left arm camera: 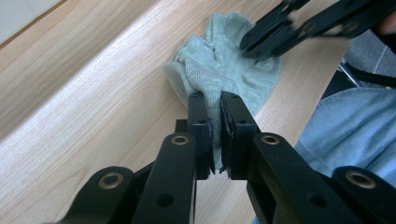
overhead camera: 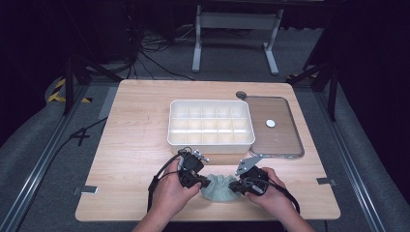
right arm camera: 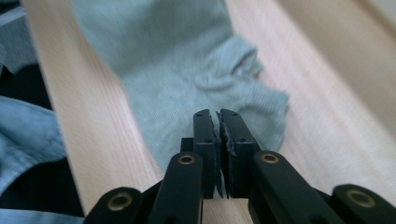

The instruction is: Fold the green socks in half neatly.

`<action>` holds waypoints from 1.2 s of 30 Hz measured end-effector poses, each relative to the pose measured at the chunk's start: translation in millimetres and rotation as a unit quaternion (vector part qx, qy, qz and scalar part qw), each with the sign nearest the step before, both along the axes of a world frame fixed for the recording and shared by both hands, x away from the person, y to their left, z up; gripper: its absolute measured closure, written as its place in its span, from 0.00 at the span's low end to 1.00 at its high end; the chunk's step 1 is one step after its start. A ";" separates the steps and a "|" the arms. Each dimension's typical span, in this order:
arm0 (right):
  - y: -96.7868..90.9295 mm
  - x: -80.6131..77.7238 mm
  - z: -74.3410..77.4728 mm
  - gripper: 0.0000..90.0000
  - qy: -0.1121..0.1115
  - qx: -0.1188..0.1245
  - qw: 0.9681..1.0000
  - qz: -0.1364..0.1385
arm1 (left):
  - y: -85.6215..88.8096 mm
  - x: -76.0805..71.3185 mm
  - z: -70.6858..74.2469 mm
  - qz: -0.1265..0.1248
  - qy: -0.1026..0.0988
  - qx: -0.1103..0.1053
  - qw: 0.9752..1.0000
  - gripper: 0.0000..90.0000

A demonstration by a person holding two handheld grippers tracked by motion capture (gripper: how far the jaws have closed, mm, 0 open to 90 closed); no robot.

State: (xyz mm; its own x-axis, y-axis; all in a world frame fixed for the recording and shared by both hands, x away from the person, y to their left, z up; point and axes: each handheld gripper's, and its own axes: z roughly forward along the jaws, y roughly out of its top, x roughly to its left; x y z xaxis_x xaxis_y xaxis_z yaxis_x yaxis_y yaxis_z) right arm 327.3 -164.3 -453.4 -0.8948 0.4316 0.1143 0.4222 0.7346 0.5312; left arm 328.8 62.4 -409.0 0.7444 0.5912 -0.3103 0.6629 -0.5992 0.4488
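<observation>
Your two grippers meet at the sock by the table's near edge.
High view: your left gripper (overhead camera: 205, 183) and right gripper (overhead camera: 233, 186) flank the pale green sock (overhead camera: 218, 187), below the white divided tray (overhead camera: 211, 141). Left gripper view: jaws clamped on the sock's (left arm camera: 219, 70) edge. Right gripper view: jaws nearly together, nothing visibly between them, the sock (right arm camera: 187, 88) just ahead.
</observation>
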 end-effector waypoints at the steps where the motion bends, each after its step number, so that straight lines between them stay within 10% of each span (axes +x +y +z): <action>1: 0.7 0.2 -4.0 0.96 0.001 0.016 1.000 0.004 | -2.0 -0.4 0.5 -0.002 0.000 0.002 1.000 0.93; 19: 4.2 -5.9 -15.5 0.97 -0.001 0.086 0.996 0.008 | -38.2 3.5 -13.4 -0.045 0.003 0.003 0.999 0.93; 31: -46.1 -4.8 34.4 0.94 -0.045 0.092 0.993 -0.054 | -20.5 2.1 1.1 -0.062 0.016 -0.084 0.994 0.66; 36: -47.5 -5.5 40.8 0.93 -0.050 0.099 0.992 -0.053 | -7.2 5.7 4.9 -0.045 0.002 -0.071 0.996 0.70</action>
